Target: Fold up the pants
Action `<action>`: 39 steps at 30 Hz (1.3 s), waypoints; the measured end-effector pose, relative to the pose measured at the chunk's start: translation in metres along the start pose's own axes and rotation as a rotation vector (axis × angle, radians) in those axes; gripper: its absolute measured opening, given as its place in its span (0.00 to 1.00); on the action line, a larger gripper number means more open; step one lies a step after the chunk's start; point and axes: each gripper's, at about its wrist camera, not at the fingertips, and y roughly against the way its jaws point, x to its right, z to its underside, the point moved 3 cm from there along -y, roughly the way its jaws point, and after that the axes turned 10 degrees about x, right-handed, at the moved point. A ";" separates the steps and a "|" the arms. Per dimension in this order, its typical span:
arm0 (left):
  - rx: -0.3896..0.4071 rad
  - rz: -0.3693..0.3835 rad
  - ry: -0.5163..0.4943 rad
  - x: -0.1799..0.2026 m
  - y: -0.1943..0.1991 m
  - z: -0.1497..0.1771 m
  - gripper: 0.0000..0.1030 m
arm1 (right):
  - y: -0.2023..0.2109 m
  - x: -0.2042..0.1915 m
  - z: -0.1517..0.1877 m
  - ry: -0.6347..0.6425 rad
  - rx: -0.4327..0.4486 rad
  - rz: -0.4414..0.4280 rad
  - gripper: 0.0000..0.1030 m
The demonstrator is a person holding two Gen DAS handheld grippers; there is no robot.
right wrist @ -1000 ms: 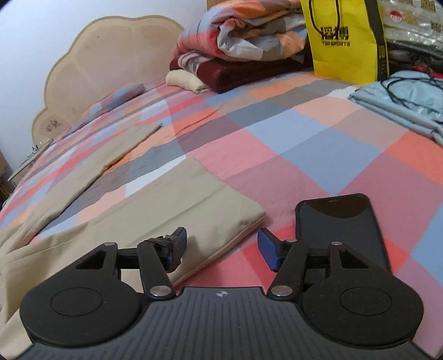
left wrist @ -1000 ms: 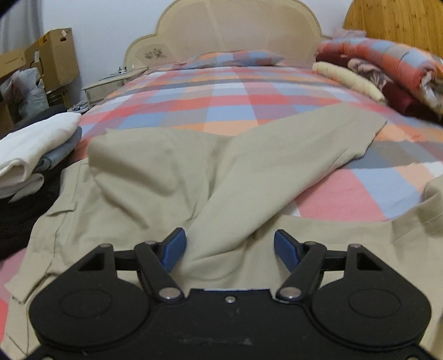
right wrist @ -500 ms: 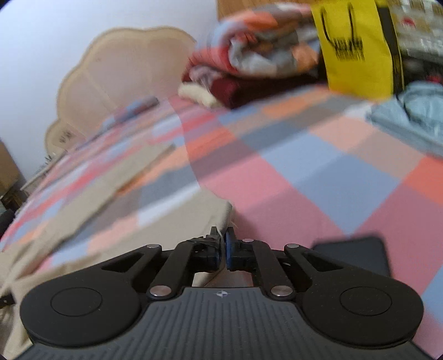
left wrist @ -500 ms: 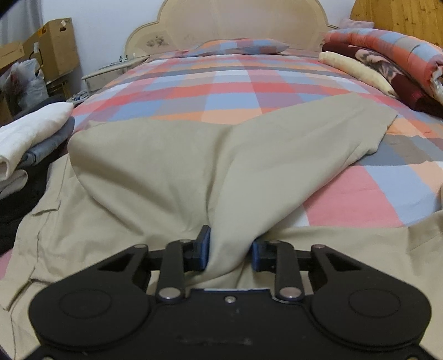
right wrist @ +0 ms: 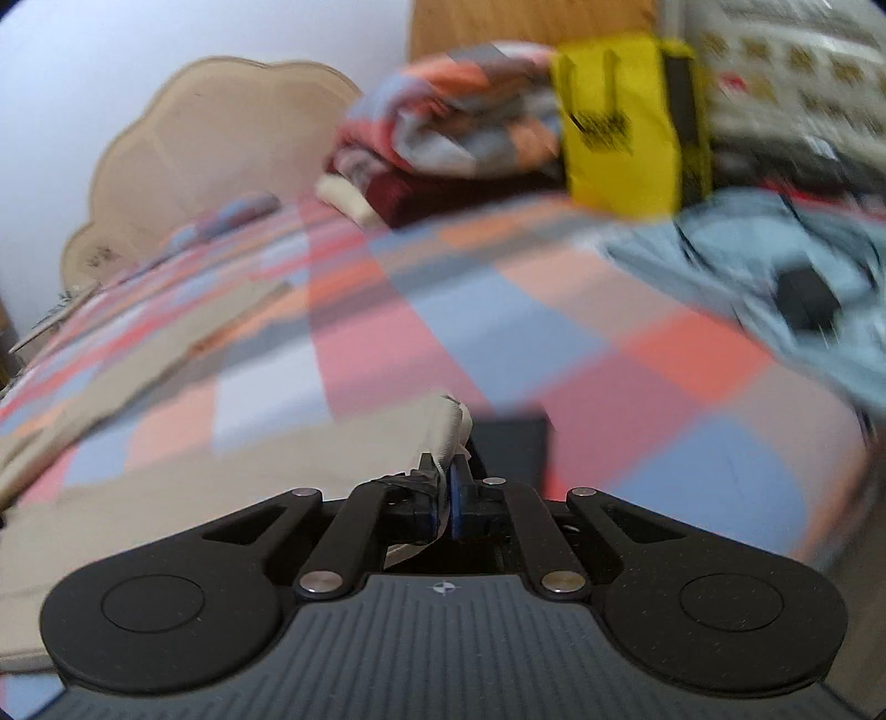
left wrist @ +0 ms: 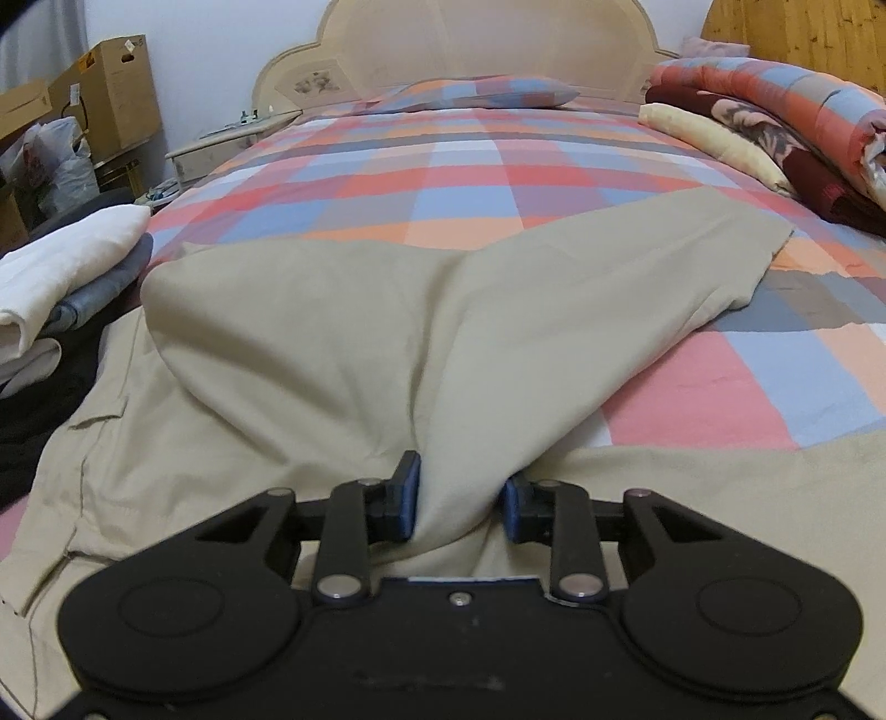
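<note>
Early stage: the khaki pants (left wrist: 343,310) are spread over the checked bed (left wrist: 487,183), filling the lower half of the left wrist view, one leg running out toward centre right, so no finished fold yet, as far as I can judge. Your left tongs (left wrist: 459,501) sit low at bottom centre, pads partly closed around a thick bunched ridge of fabric near the crotch; cloth fills the gap and touches both pads. Your right tongs (right wrist: 443,507) are pressed almost together, pinching the thin hem edge of the other leg (right wrist: 448,426) at lower centre of the right wrist view. That view is motion-blurred, so detail is poor. Both tools point forward toward the headboard (left wrist: 487,50), held low, just above the bed. A dark phone (right wrist: 515,443) lies just beyond the right pads. Still left: bringing one leg over the other, then folding lengthwise. Folded clothes (left wrist: 66,266) sit at left edge, blankets (left wrist: 775,127) upper right.
</note>
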 end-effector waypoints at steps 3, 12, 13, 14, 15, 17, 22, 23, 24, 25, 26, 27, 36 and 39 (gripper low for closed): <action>0.004 -0.002 -0.011 0.002 0.000 0.001 0.32 | 0.002 0.011 0.021 -0.047 -0.022 0.009 0.05; 0.075 0.068 0.011 0.000 0.046 -0.010 0.60 | -0.009 0.006 -0.028 0.022 0.115 -0.051 0.67; 0.076 0.076 0.013 0.000 0.050 -0.011 0.60 | -0.020 0.004 -0.031 0.030 0.099 -0.066 0.73; 0.075 0.092 0.013 0.000 0.055 -0.010 0.60 | -0.032 0.001 -0.032 0.041 0.082 -0.078 0.73; 0.071 0.102 0.012 0.000 0.058 -0.009 0.60 | -0.046 -0.003 -0.033 0.062 0.061 -0.092 0.74; 0.055 0.117 0.004 -0.001 0.063 -0.004 0.58 | -0.064 -0.009 -0.031 0.103 0.029 -0.101 0.77; 0.021 0.121 0.010 -0.009 0.073 0.014 0.57 | -0.099 -0.015 -0.021 0.134 -0.069 -0.094 0.78; 0.015 0.114 0.013 -0.012 0.075 0.018 0.57 | -0.097 -0.015 -0.019 0.146 -0.068 -0.098 0.59; 0.010 0.103 0.019 -0.015 0.077 0.022 0.57 | -0.096 -0.017 -0.019 0.163 -0.065 -0.090 0.30; 0.006 0.096 0.029 -0.017 0.077 0.023 0.57 | -0.095 -0.017 -0.021 0.159 -0.061 -0.077 0.06; 0.005 0.093 0.045 -0.021 0.078 0.024 0.57 | -0.091 -0.015 -0.023 0.139 -0.042 -0.080 0.05; 0.005 0.091 0.061 -0.024 0.079 0.025 0.58 | -0.088 -0.012 -0.026 0.116 -0.020 -0.083 0.04; 0.057 0.029 0.124 -0.067 0.103 0.015 0.73 | -0.096 -0.028 -0.022 0.242 -0.060 0.018 0.20; 0.092 -0.036 0.150 -0.101 0.108 0.002 0.73 | -0.080 -0.040 -0.040 0.255 0.014 -0.002 0.43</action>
